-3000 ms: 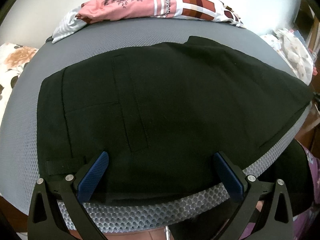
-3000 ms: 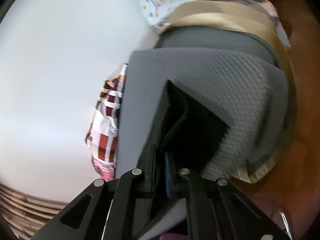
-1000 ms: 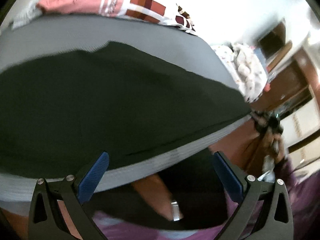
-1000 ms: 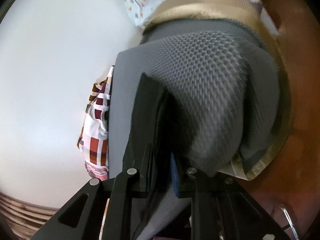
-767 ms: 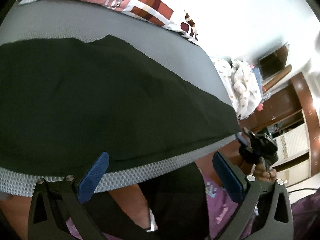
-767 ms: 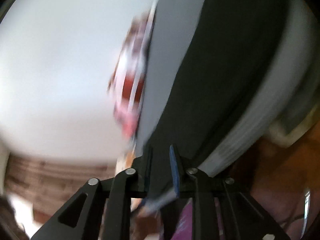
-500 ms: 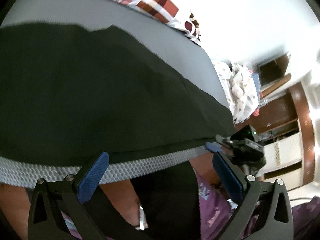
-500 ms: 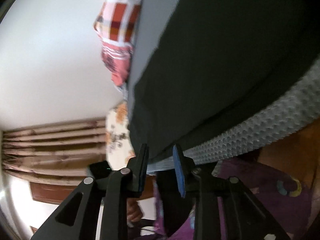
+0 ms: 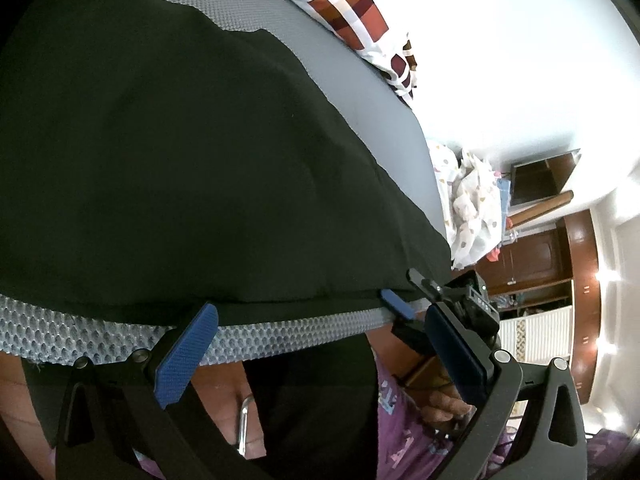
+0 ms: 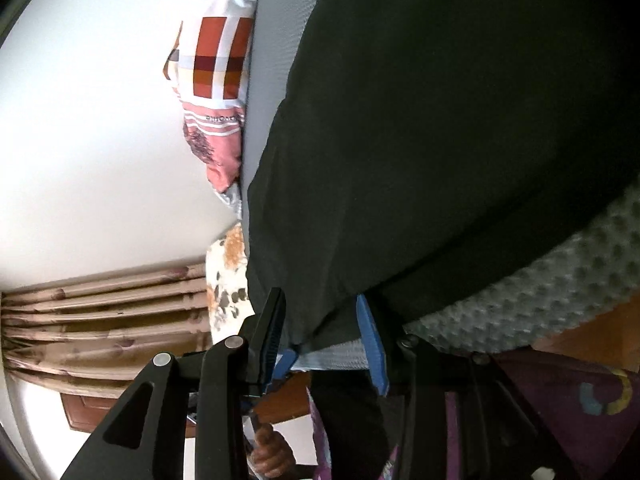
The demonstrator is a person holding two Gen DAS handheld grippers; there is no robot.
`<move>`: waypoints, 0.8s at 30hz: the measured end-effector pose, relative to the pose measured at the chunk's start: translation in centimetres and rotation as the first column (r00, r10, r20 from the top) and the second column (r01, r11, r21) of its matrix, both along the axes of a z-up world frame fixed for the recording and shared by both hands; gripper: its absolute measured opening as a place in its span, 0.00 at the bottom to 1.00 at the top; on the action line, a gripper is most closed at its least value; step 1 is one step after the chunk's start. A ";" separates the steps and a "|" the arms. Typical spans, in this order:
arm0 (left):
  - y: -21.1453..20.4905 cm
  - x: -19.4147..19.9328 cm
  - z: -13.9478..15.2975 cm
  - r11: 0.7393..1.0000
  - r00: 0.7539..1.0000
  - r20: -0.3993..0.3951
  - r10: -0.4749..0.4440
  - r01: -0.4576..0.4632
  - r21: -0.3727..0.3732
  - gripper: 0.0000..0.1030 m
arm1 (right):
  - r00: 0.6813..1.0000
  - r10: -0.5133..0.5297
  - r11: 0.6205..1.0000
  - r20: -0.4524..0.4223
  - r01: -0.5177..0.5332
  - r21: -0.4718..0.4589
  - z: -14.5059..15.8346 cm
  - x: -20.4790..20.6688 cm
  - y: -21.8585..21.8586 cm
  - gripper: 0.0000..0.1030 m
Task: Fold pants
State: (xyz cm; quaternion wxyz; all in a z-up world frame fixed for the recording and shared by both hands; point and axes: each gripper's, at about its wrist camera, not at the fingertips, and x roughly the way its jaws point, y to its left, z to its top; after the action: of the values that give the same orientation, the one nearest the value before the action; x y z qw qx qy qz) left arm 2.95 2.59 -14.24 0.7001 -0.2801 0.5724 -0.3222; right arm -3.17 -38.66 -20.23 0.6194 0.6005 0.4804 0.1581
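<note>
Black pants (image 9: 192, 152) lie spread on a grey mesh mattress (image 9: 280, 336), their near edge along the mattress's front edge. My left gripper (image 9: 322, 312) is open wide just in front of that edge, with nothing between its blue pads (image 9: 188, 348). My right gripper (image 9: 404, 290) sits at the pants' near right corner, held by a hand (image 9: 444, 400). In the right wrist view the right gripper (image 10: 320, 300) has its jaws opening. The pants' edge (image 10: 320, 320) lies loose between them, and the pants (image 10: 440, 140) fill the view beyond.
Folded patterned clothes (image 9: 352, 12) lie along the mattress's far edge by a white wall. A white spotted cloth pile (image 9: 468, 208) and a brown wardrobe (image 9: 532, 264) are at the right. A curtain (image 10: 100, 312) and floral cloth (image 10: 228, 272) lie past the left end. The person's purple garment (image 9: 400, 420) is close below.
My right gripper swung from the mattress's end to its near edge, and its jaws spread from a tight grip on the black cloth. The left gripper rolled and dipped slightly.
</note>
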 end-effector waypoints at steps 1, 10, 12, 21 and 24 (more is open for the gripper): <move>0.0 0.0 0.0 1.000 1.000 0.001 0.000 0.000 0.001 0.99 | 1.000 -0.005 1.000 0.004 0.005 -0.004 0.0 -0.1 0.0 0.35; 0.5 0.0 0.4 0.999 0.999 0.026 0.034 -0.033 -0.008 0.99 | 1.000 -0.009 1.000 0.024 0.009 -0.005 0.9 0.7 0.8 0.36; 0.4 0.1 0.5 0.999 0.999 0.032 0.037 -0.036 -0.007 0.99 | 0.999 -0.006 1.000 0.037 0.006 -0.025 1.2 1.1 1.0 0.36; 0.1 0.3 0.0 1.000 1.000 0.016 0.024 -0.024 0.008 0.99 | 0.996 0.086 0.992 -0.005 -0.086 -0.093 0.8 3.3 3.7 0.10; 0.4 0.4 0.4 0.999 0.999 0.027 0.034 -0.034 0.027 0.99 | 0.996 0.089 0.991 0.008 -0.088 -0.103 1.4 3.1 3.9 0.06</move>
State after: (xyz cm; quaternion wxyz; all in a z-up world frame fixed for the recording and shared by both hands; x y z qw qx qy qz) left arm 3.33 3.03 -13.87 0.7166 -0.2760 0.5627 -0.3060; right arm -0.09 -34.77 -18.83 0.6447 0.5451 0.5101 0.1646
